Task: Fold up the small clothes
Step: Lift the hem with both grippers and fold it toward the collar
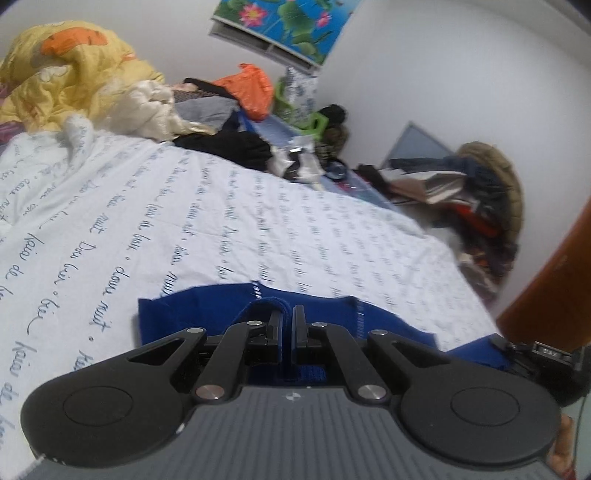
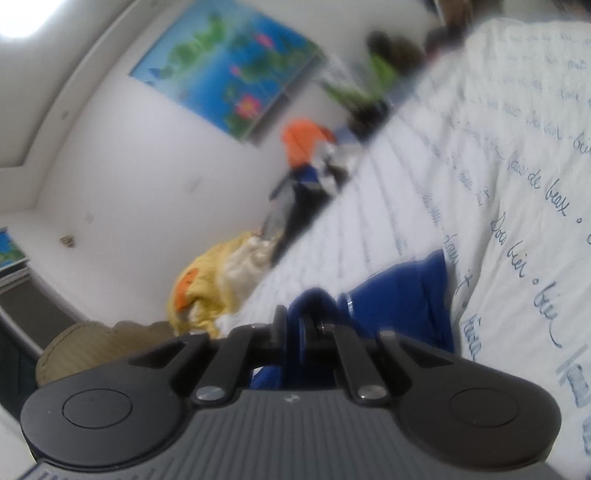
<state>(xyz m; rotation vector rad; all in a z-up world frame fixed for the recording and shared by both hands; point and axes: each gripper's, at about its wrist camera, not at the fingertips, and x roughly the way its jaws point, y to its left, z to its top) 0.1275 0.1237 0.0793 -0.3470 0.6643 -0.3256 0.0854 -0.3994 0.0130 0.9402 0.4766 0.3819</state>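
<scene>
Left wrist view: the left gripper (image 1: 287, 325) has its jaws drawn close together, pinching a folded edge of a blue garment (image 1: 207, 314). The garment is deep royal blue, a knit-looking fabric with a line of pale stitching along a seam, and it lies spread on the bed sheet (image 1: 147, 229) just ahead of the gripper, its left corner flat and its right side running off toward the other tool. The sheet is white with rows of blue cursive writing. At the far edge of the bed sit a crumpled yellow quilt (image 1: 70, 70), a pile of dark clothes (image 1: 229, 147) and an orange bag (image 1: 251, 92). A lotus picture (image 1: 288, 22) hangs on the wall.

Right wrist view: this view is tilted and blurred. The right gripper (image 2: 293, 332) is also nearly closed, with blue cloth bunched between its jaws. The garment (image 2: 402, 302) hangs in loose folds beside it, against the sheet (image 2: 498, 184).
</scene>
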